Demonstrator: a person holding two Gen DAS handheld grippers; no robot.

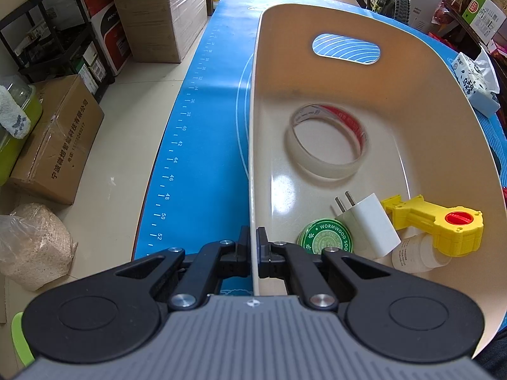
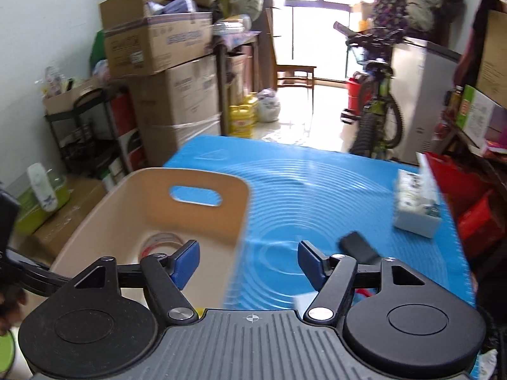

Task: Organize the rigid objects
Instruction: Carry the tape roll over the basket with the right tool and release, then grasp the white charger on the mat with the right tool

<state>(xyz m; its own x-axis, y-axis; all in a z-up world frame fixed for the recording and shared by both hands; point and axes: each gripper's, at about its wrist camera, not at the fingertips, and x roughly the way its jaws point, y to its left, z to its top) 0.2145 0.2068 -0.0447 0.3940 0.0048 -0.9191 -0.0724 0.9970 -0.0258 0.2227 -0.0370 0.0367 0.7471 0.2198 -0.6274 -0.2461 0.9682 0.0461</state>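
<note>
A beige plastic bin (image 1: 443,101) stands on the blue mat (image 1: 202,126). My left gripper (image 1: 253,240) is shut on the bin's left wall, one black finger on each side. Inside lie a clear tape roll (image 1: 328,141), a green round tin (image 1: 324,237), a white plug adapter (image 1: 369,224), a yellow printed part with a red cap (image 1: 443,223) and a small white bottle (image 1: 415,253). In the right wrist view my right gripper (image 2: 248,261) stands open over the bin's (image 2: 133,196) right wall with nothing between its blue pads. A black rectangular object (image 2: 358,245) lies on the mat beyond the right finger.
A tissue pack (image 2: 415,209) sits near the mat's (image 2: 317,190) right edge, also the tissue pack (image 1: 475,82) in the left wrist view. Cardboard boxes (image 1: 54,145), a black shelf (image 1: 57,31) and a bicycle (image 2: 377,107) surround the table. Floor lies left of the mat.
</note>
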